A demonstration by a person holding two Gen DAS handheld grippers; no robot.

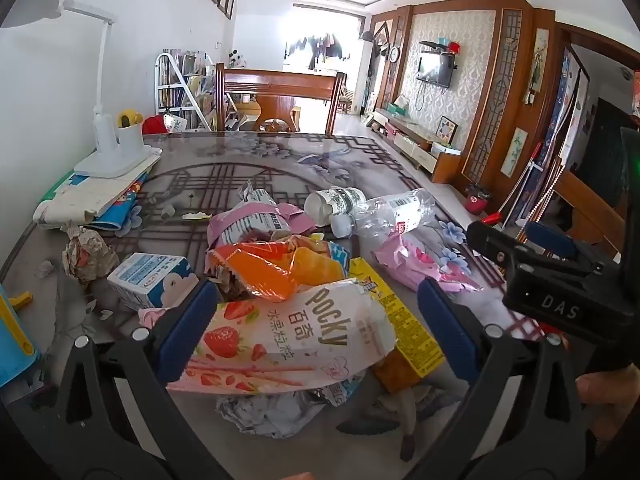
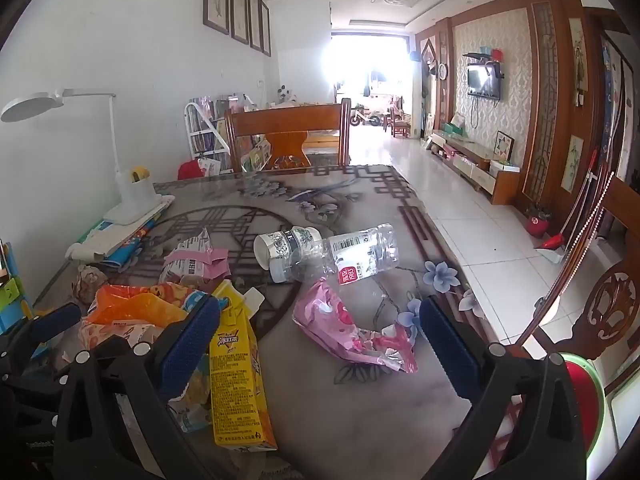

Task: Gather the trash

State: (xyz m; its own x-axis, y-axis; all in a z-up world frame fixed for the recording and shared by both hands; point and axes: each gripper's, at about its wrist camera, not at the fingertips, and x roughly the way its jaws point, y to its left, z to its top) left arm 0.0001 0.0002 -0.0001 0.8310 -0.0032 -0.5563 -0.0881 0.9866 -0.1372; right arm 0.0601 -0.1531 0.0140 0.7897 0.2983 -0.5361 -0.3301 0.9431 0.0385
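Note:
Trash lies heaped on the patterned table [image 2: 360, 420]. My left gripper [image 1: 320, 320] is open, with a pink Pocky bag [image 1: 288, 340] lying between its blue fingers [image 1: 196, 320], on top of an orange wrapper [image 1: 272, 268] and a yellow carton [image 1: 404, 320]. My right gripper [image 2: 320, 332] is open above a crumpled pink wrapper [image 2: 352, 332], with the yellow carton [image 2: 236, 380] beside its left finger. Further back lie a clear plastic bottle [image 2: 352, 252] and a patterned cup [image 2: 284, 244]. A blue-and-white milk carton [image 1: 152, 280] and a ball of paper [image 1: 86, 254] sit on the left.
A white desk lamp [image 1: 108, 152] stands on books at the table's far left. A wooden chair [image 1: 280, 92] is at the far end. The table's right edge drops to tiled floor [image 2: 480, 232]. A red bin with a green rim [image 2: 580, 400] is low on the right.

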